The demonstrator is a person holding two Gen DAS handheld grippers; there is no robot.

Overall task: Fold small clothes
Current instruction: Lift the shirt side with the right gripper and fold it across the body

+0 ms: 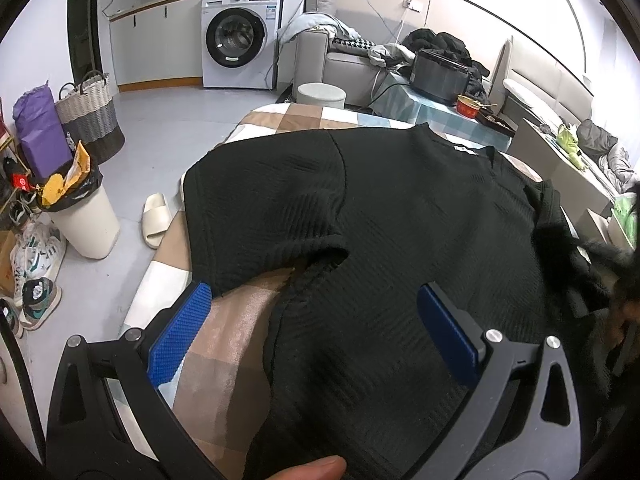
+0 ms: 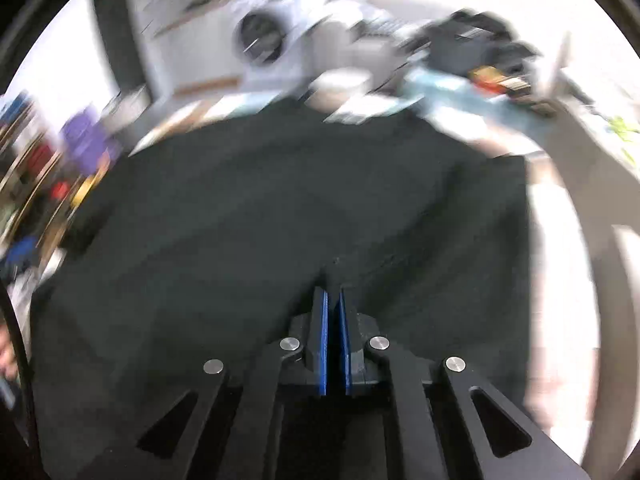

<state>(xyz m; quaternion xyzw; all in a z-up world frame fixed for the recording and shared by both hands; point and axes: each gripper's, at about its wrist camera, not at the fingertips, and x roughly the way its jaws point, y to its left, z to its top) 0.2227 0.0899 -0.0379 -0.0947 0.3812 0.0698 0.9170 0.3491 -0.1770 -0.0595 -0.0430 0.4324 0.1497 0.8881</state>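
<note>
Black knit top (image 1: 400, 208) spread flat across checked bed cover (image 1: 224, 344). Left gripper (image 1: 312, 320) jaws wide apart above its hem, nothing held. Right gripper (image 2: 333, 300) blue pads nearly together, pinching fabric fold; view blurred.

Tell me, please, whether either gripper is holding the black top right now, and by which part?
The left gripper stands open over the black top, holding nothing. The right gripper is shut, apparently pinching a fold of it; blur hides which part.
</note>
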